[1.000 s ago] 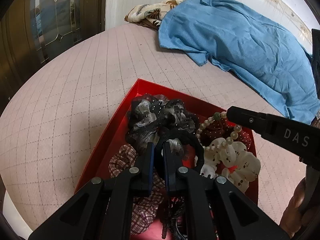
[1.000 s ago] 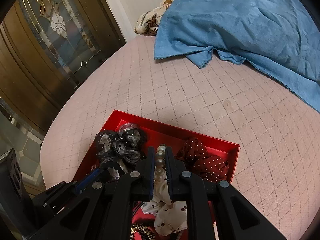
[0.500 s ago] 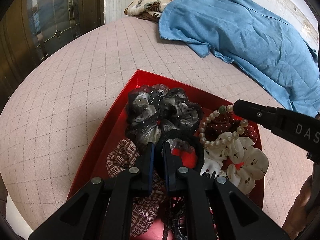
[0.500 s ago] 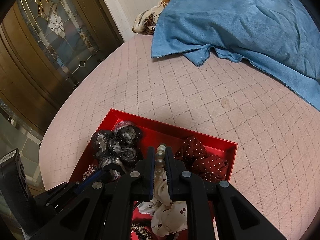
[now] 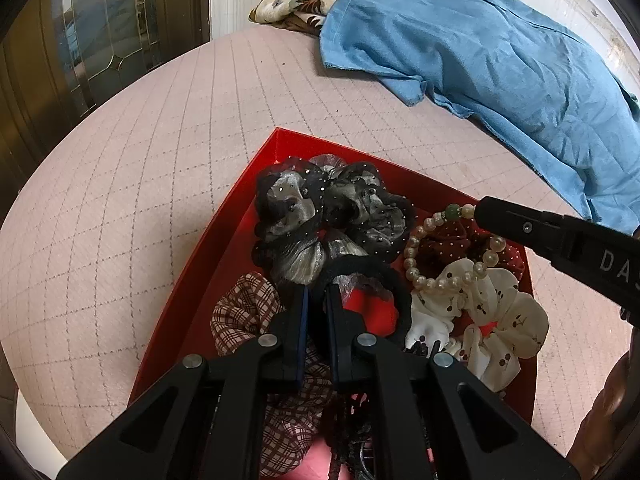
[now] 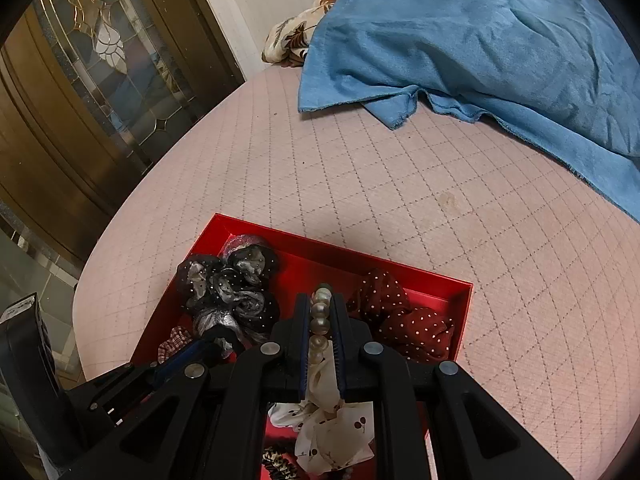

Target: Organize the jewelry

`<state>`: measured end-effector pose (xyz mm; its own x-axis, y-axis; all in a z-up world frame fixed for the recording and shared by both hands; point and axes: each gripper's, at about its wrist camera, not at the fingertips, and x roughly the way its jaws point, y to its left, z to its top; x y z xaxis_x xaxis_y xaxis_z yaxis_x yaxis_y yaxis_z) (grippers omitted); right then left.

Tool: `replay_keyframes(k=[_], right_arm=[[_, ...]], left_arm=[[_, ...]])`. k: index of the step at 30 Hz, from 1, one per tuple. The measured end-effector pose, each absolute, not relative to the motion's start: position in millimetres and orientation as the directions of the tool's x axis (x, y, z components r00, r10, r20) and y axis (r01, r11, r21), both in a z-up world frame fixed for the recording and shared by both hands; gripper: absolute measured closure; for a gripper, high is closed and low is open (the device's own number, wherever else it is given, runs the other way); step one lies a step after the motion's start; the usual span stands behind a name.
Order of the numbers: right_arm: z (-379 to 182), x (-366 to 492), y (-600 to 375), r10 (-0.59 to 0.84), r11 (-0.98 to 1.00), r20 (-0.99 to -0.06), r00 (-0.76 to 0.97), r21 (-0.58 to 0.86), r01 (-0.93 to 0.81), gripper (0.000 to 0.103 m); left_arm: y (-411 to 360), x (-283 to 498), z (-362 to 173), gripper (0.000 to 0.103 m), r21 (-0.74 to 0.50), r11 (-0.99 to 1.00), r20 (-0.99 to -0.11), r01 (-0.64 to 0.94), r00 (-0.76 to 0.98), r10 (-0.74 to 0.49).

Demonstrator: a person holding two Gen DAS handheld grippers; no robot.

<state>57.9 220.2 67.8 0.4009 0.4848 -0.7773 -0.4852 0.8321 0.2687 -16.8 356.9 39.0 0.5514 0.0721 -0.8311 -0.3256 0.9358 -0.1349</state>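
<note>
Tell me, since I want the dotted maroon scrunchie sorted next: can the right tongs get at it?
Probably not yet: the right tongs are shut on the pearl bracelet, which drapes over the maroon scrunchie.

Both wrist cameras sat close above the red tray (image 5: 224, 236) (image 6: 460, 312), looking steeply down past their own fingers — sharing tray and blue cloth (image 5: 500, 56) (image 6: 480, 40) beyond.

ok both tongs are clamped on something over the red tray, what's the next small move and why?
Probably lift the right tongs a little to raise the pearl bracelet clear. It is pinched there but its loop drapes over the white scrunchie and red dotted scrunchie in the red tray. The left tongs grip the black hair tie; keep them put.
</note>
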Motion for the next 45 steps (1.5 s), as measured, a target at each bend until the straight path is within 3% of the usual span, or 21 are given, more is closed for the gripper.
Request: replay_keyframes(k=[5,7,9,11,18,24,29,33,38,41,45], right_arm=[[67,59,218,0.493,0.832,-0.775,0.395,0.287,-0.475,0.091],[68,59,216,0.493,0.834,-0.774,0.397,0.29,-0.47,0.089],[70,57,214,0.498,0.833,-0.768,0.404,0.294,-0.469,0.079],[75,54,212,0.504,0.834,-0.756,0.418,0.298,-0.465,0.065],[95,35,194,0.516,0.836,-0.724,0.457,0.311,-0.451,0.065],[100,9,173,0.498,0.855,-0.709,0.5,0.307,-0.417,0.053],[96,-13,161,0.482,0.865,-0.71,0.513,0.292,-0.409,0.052],[93,-35,151,0.469,0.871,-0.711,0.523,0.273,-0.409,0.051],[93,-59,139,0.453,0.878,-0.702,0.55,0.243,-0.413,0.046],[94,-73,133,0.444,0.882,-0.692,0.57,0.223,-0.416,0.045],[96,-91,121,0.443,0.884,-0.676,0.589,0.217,-0.415,0.043]], left_arm=[[358,-15,36,0.09,-0.132,0.935,-0.838,-0.328,0.541,0.071],[359,-15,37,0.077,-0.135,0.934,-0.84,-0.331,0.538,0.07],[360,-17,40,0.058,-0.143,0.931,-0.834,-0.336,0.547,0.069],[360,-20,44,0.054,-0.145,0.93,-0.825,-0.339,0.56,0.075],[359,-34,58,0.053,-0.151,0.933,-0.802,-0.326,0.593,0.077],[363,-53,74,0.05,-0.158,0.93,-0.763,-0.331,0.639,0.098],[363,-73,93,0.046,-0.117,0.928,-0.699,-0.353,0.694,0.176],[361,-96,114,0.017,-0.071,0.909,-0.599,-0.41,0.746,0.289],[351,-126,137,0.004,-0.012,0.869,-0.442,-0.495,0.782,0.44],[342,-141,146,0.003,-0.004,0.855,-0.371,-0.518,0.795,0.48],[326,-153,148,0.003,0.018,0.868,-0.383,-0.496,0.798,0.464]])
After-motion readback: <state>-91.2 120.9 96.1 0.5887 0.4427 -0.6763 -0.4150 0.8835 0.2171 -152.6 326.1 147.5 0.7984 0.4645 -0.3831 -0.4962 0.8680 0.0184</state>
